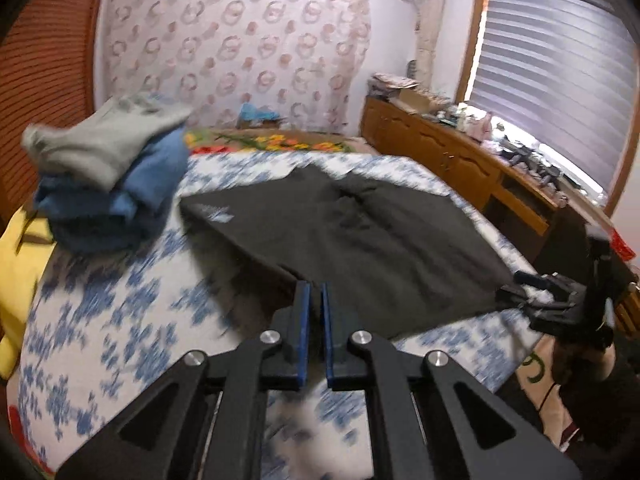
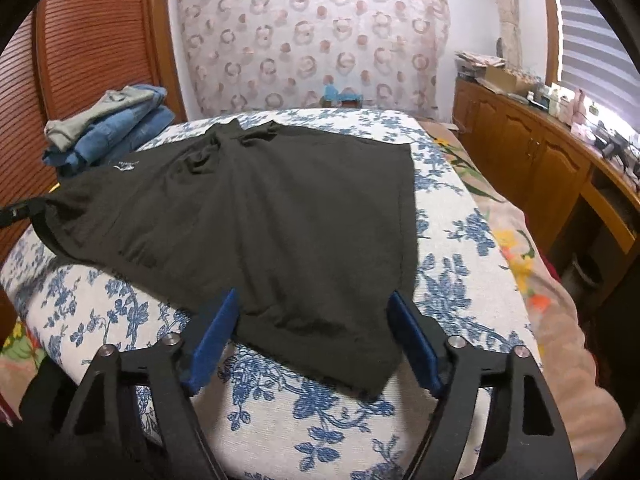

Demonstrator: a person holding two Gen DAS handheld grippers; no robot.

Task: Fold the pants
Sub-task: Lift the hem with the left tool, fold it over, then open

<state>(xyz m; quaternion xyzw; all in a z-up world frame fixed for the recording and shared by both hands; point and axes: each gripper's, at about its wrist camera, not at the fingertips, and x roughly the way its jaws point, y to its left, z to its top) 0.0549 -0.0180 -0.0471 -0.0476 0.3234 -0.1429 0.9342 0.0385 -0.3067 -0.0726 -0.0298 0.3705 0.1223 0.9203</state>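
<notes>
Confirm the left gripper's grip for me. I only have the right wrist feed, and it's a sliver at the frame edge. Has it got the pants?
Observer: Yes. In the left wrist view the left gripper has its jaws shut on the near edge of the black pants.
Operator: Anything on that side I can't see?
Observer: A yellow cloth lies just past the clothes pile, at the side of the bed.
Operator: How does my right gripper look from there?
Observer: The right gripper has its fingertips at the pants' other near corner. Whether they touch the fabric I can't tell from that view.
</notes>
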